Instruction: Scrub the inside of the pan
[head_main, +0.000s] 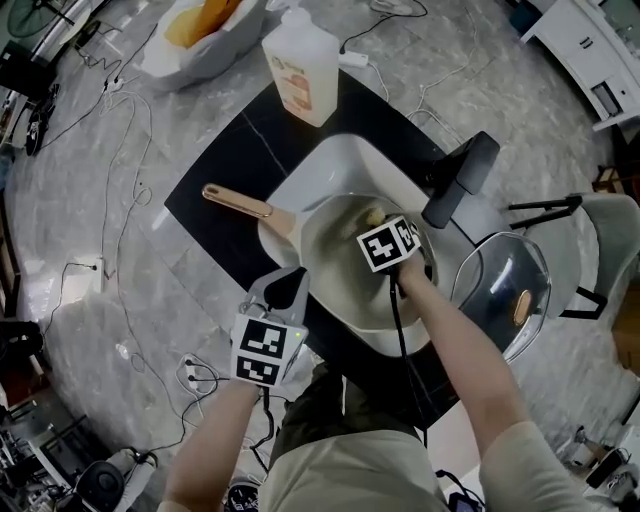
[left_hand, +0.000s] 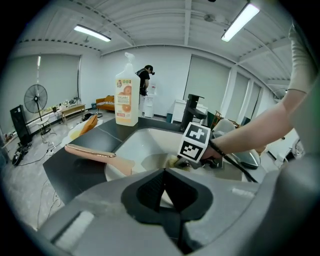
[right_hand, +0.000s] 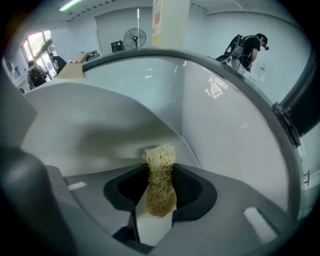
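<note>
Left gripper (head_main: 290, 283): jaws closed, sitting at near rim of pan (head_main: 340, 290), pan lying in sink (head_main: 340, 165). Right gripper (right_hand: 160, 192): you are clamping scrubber (right_hand: 159, 160) inside pan. Scrubbing step, likely starting; next calling for pressing contact.

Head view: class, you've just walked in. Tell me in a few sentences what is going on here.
A person works at a sink with a claw in each hand. The right claw is clamped on a scrubber and points down into the pan, which sits in the sink. The left claw is shut at the pan's near rim; whether it pinches the rim is unclear. A soap bottle stands behind the sink.
</note>
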